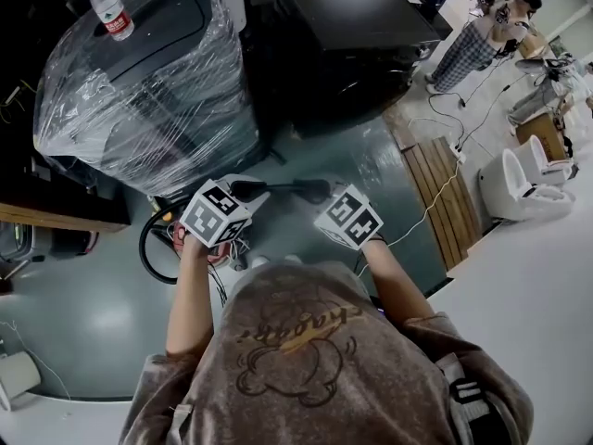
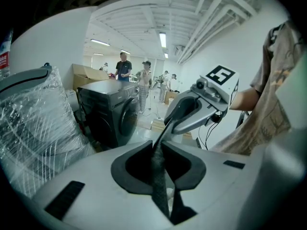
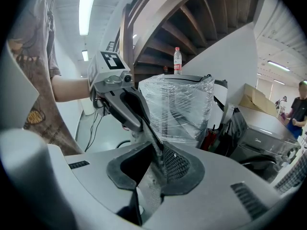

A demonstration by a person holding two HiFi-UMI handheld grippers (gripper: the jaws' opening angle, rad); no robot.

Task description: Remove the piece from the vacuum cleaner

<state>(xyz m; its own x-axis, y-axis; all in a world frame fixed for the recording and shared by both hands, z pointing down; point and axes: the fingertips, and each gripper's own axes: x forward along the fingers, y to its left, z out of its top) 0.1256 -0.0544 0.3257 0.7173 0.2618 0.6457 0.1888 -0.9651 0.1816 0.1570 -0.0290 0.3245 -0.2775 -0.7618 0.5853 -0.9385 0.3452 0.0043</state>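
A thin dark flat piece (image 1: 278, 189), mesh-textured and seen edge-on, spans between my two grippers at chest height. My left gripper (image 1: 248, 191) is shut on one end; in the left gripper view the piece (image 2: 159, 176) runs up between the pads of my left gripper (image 2: 160, 150) toward the right gripper (image 2: 192, 113). My right gripper (image 1: 320, 193) is shut on the other end, and in its own view the right gripper (image 3: 156, 155) clamps the mesh (image 3: 173, 163), with the left gripper (image 3: 122, 102) opposite. A red vacuum body (image 1: 181, 239) with a black hose (image 1: 145, 253) lies on the floor below, mostly hidden.
A plastic-wrapped appliance (image 1: 139, 82) with a water bottle (image 1: 109, 7) on top stands ahead left. A dark washing machine (image 1: 352, 26) stands ahead right. A wooden pallet (image 1: 445, 193), a white cable and white toilets (image 1: 528, 179) lie to the right. People stand at the back.
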